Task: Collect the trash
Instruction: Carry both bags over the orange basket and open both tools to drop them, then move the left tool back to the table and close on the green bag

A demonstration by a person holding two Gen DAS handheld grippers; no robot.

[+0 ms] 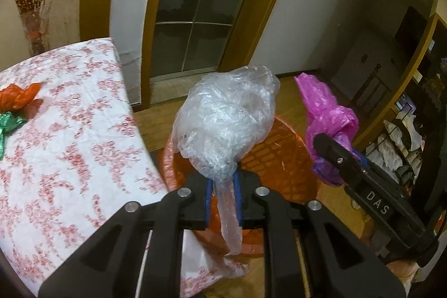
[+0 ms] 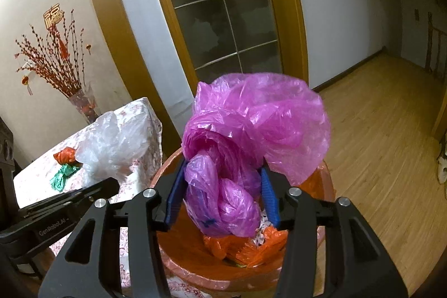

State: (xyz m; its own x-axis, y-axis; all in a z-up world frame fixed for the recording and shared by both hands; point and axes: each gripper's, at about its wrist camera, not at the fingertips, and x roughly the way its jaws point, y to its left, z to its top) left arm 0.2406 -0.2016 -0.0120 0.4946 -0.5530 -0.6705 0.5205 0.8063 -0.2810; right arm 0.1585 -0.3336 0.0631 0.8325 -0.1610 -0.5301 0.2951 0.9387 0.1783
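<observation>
My left gripper (image 1: 223, 186) is shut on the twisted neck of a crumpled clear plastic bag (image 1: 223, 116), which stands up over an orange-lined trash bin (image 1: 279, 152). My right gripper (image 2: 223, 194) holds a bunched pink plastic bag (image 2: 251, 130) between its blue pads, directly above the bin's rim (image 2: 328, 180). Orange scraps (image 2: 265, 242) lie inside the bin. In the left wrist view the pink bag (image 1: 327, 113) shows to the right. On the floral table (image 1: 69, 158) lie an orange wrapper (image 1: 19, 99) and a green one (image 1: 11, 124).
The table's corner stands right beside the bin on the left. A vase of red branches (image 2: 83, 105) sits behind the table. A glass door (image 2: 223, 4) is ahead, with wooden floor (image 2: 377, 144) to the right and a cluttered shelf (image 1: 405, 130).
</observation>
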